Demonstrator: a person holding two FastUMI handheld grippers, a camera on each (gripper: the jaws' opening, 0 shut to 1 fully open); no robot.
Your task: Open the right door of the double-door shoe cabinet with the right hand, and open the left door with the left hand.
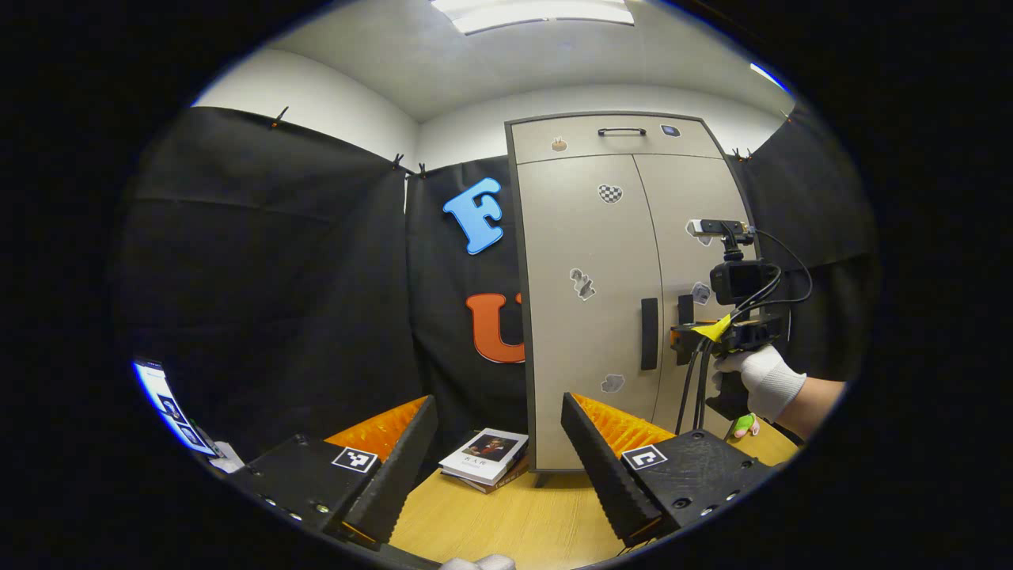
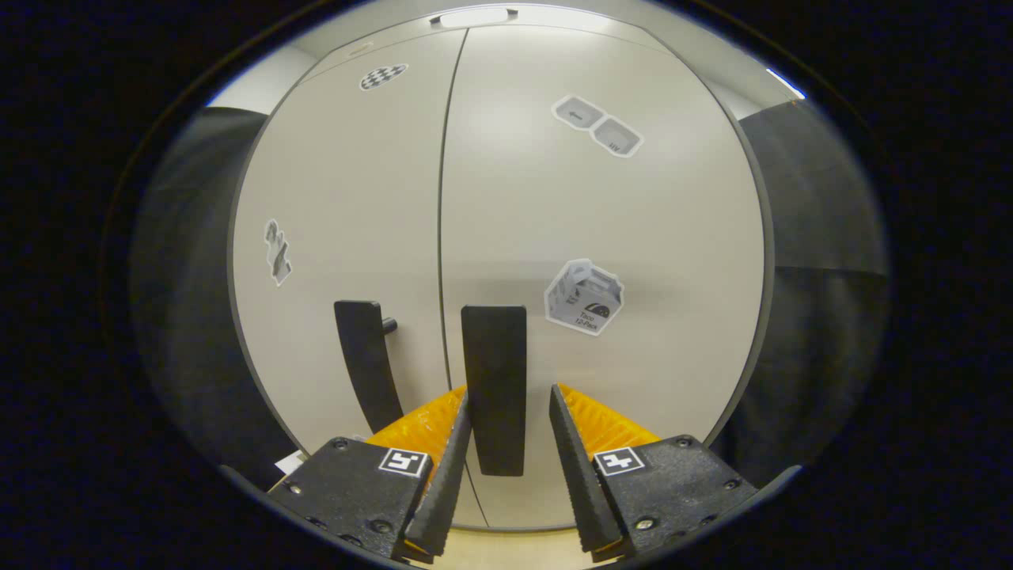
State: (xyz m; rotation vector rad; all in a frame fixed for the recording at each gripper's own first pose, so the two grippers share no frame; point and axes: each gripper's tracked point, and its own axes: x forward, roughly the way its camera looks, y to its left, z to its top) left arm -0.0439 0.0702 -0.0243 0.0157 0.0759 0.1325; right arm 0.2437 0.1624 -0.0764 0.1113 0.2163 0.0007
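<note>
The beige double-door shoe cabinet point(image 1: 589, 237) stands on the table with both doors shut. In the left gripper view my left gripper point(image 1: 498, 435) is open and empty, well short of the left door's black handle point(image 1: 649, 332). A gloved hand point(image 1: 764, 380) holds my right gripper point(image 1: 679, 336) against the right door. In the right gripper view the right door's handle point(image 2: 495, 388) stands upright between the fingers of my right gripper point(image 2: 508, 392), which is open, with a gap on the handle's right side. The left door's handle point(image 2: 364, 364) is just to the left.
A small stack of books point(image 1: 487, 457) lies on the wooden table point(image 1: 506, 522) by the cabinet's left foot. A lit screen point(image 1: 170, 408) leans at the far left. A small green and pink object point(image 1: 744, 426) sits under the gloved hand. A drawer with a handle point(image 1: 621, 131) tops the cabinet.
</note>
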